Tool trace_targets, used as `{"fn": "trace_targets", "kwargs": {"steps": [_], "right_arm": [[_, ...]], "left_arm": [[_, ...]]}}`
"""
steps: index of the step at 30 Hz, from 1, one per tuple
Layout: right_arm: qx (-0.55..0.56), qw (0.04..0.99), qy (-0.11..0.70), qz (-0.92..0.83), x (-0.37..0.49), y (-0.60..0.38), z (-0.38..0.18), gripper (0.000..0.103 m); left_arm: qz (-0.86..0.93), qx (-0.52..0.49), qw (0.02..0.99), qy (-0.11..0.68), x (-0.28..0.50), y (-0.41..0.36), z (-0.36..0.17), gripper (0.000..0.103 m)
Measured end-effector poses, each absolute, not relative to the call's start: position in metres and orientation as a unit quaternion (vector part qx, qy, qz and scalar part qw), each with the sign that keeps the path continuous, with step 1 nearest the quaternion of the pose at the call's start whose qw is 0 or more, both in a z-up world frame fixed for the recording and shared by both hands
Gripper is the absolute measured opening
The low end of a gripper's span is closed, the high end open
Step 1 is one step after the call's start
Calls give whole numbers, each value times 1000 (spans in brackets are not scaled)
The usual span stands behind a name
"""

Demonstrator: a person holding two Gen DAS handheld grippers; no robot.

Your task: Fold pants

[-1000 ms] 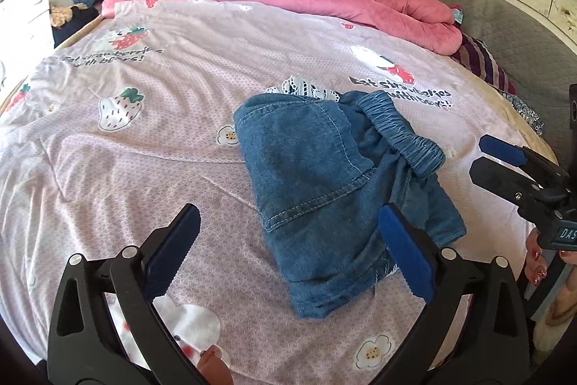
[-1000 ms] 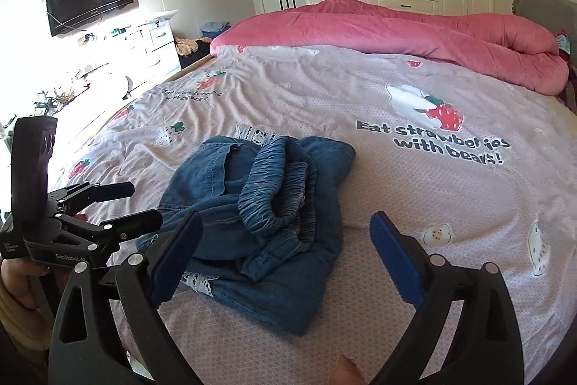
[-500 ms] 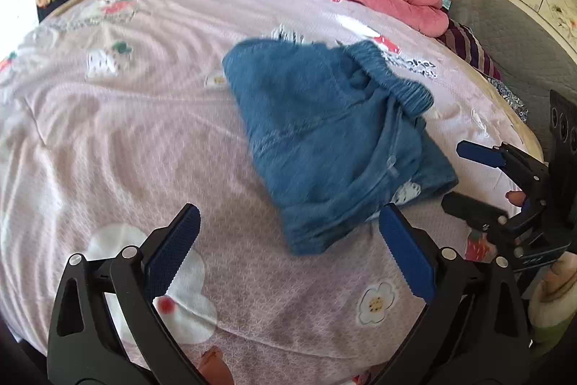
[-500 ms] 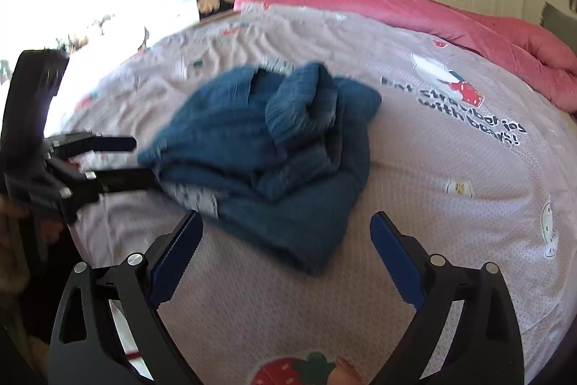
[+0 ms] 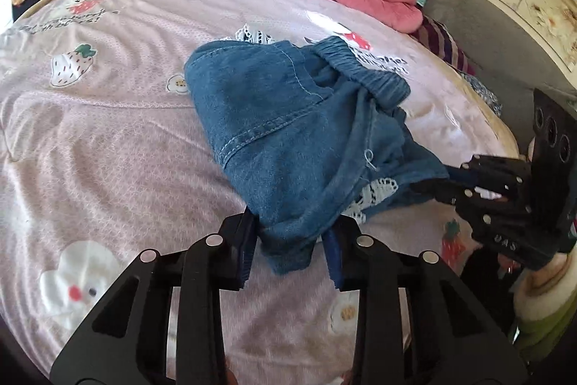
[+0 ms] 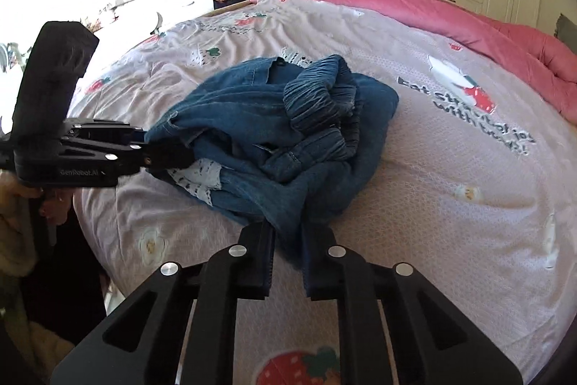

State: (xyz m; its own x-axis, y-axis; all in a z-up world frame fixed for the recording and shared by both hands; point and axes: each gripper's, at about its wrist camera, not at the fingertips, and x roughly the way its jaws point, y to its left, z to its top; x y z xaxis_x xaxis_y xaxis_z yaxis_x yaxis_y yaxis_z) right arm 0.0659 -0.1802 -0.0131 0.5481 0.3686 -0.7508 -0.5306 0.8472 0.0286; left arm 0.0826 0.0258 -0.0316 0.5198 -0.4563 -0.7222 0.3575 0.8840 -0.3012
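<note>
Left wrist view, left tool (image 5: 290, 246) and right tool (image 6: 286, 257) pinching pants (image 5: 288, 128) edges; bedsheet (image 5: 108, 139) around

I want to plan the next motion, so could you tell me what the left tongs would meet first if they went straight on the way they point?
The denim pants: the left tongs are already shut on their near edge, so more of the bundle lies directly ahead, then the bedsheet.

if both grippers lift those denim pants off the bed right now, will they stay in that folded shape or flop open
Likely flop. The denim pants look soft, draping and creasing between the left gripper and right gripper, each pinching only one corner. The bunched elastic waistband lies loose on top, so it would probably slide or unroll.
</note>
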Motion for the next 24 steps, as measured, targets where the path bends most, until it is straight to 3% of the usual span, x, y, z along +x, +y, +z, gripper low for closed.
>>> {"fn": "trace_targets", "kwargs": {"steps": [8, 10, 15, 24], "right_arm": [[-92, 870, 413, 253, 62, -184, -26, 15], [-86, 872, 409, 255, 61, -188, -22, 21], [-47, 881, 391, 262, 53, -199, 0, 52], [-18, 911, 332, 242, 90, -191, 46, 53]], "left_arm": [[-229, -39, 867, 440, 74, 28, -41, 25], [-228, -34, 870, 436, 73, 28, -37, 30], [-224, -30, 876, 425, 63, 30, -27, 44], [-202, -16, 903, 380, 66, 25, 3, 51]]}}
